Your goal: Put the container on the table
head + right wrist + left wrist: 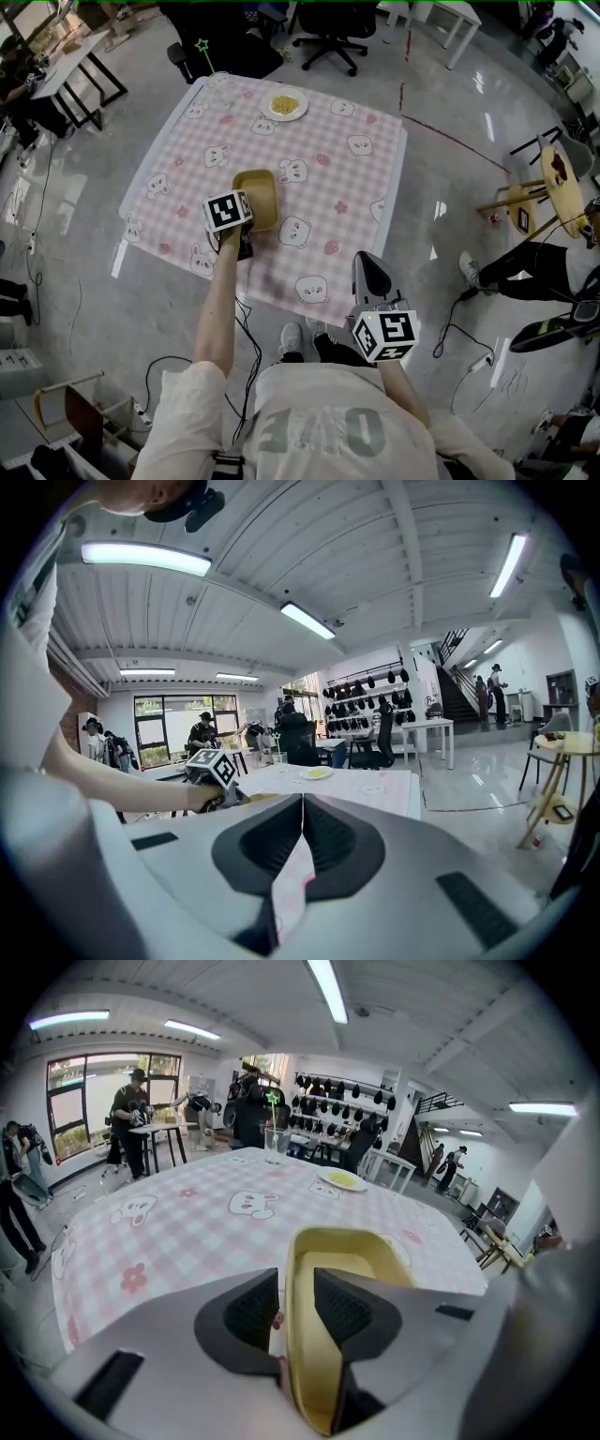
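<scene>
A yellow rectangular container (261, 199) sits low near the middle of the pink checked table (356, 187); I cannot tell whether it rests on the cloth. My left gripper (236, 201) is at its near left side, the jaws mostly hidden under the marker cube. In the left gripper view the container (349, 1267) has its left wall clamped between the jaws of the left gripper (292, 1309). My right gripper (365, 260) hangs over the table's near right edge. The right gripper (302, 823) is shut with nothing in it.
A white plate with yellow food (285, 104) and a clear glass with a green star stick (219, 82) stand at the table's far side. A wooden stool (559, 180) and a seated person's legs (525, 272) are right. Cables (253, 347) lie at my feet.
</scene>
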Demonstrator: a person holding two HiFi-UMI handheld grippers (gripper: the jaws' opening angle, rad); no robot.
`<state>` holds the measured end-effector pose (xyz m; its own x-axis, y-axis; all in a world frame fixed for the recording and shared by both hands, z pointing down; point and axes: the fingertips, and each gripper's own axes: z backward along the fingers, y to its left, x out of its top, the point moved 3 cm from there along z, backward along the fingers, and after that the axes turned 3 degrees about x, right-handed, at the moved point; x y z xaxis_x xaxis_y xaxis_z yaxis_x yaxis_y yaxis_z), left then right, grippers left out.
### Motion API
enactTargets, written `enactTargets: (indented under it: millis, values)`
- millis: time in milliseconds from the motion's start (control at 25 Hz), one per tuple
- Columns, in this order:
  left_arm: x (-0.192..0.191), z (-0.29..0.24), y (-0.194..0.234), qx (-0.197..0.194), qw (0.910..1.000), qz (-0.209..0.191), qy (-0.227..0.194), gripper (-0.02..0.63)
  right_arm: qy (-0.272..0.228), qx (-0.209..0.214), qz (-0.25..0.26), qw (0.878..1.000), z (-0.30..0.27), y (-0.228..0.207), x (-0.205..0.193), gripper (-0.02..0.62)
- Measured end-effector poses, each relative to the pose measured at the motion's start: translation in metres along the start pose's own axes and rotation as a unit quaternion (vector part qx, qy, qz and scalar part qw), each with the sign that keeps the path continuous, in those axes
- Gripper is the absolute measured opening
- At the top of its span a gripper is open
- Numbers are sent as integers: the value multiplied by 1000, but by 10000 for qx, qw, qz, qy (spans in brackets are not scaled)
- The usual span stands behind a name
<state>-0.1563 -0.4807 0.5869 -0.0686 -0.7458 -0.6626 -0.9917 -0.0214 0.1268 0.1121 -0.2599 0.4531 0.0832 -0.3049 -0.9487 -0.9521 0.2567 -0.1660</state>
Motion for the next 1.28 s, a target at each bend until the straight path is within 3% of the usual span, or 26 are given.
enactTargets:
  millis: [240, 440, 600, 720, 1000, 1080, 1160, 1280]
  values:
    - [51, 23, -4, 126, 9971, -154, -736, 95, -243, 296, -57, 9992, -14, 9, 18, 29]
    - [105, 70, -15, 149, 9866, -300, -1595, 95, -545, 503, 78, 9972, -24, 18, 44, 29]
    - [143, 121, -22, -25, 9703, -115, -2418, 94, -800, 586, 230, 9948, -29, 26, 66, 29]
    - [159, 167, -29, -122, 9525, -103, -3041, 61, -911, 583, 308, 9937, -33, 27, 77, 29]
    - [156, 258, -57, -225, 9184, -497, -3918, 32, -1064, 501, 424, 9921, -34, 26, 97, 29]
    - [146, 265, -62, -389, 9172, -432, -3942, 32, -1098, 500, 439, 9917, -39, 29, 103, 29]
    - [129, 261, -69, -588, 9219, -293, -3817, 32, -1110, 473, 465, 9916, -40, 27, 106, 29]
    - [91, 256, -80, -590, 9302, -319, -3608, 31, -1081, 438, 524, 9918, -36, 24, 103, 29]
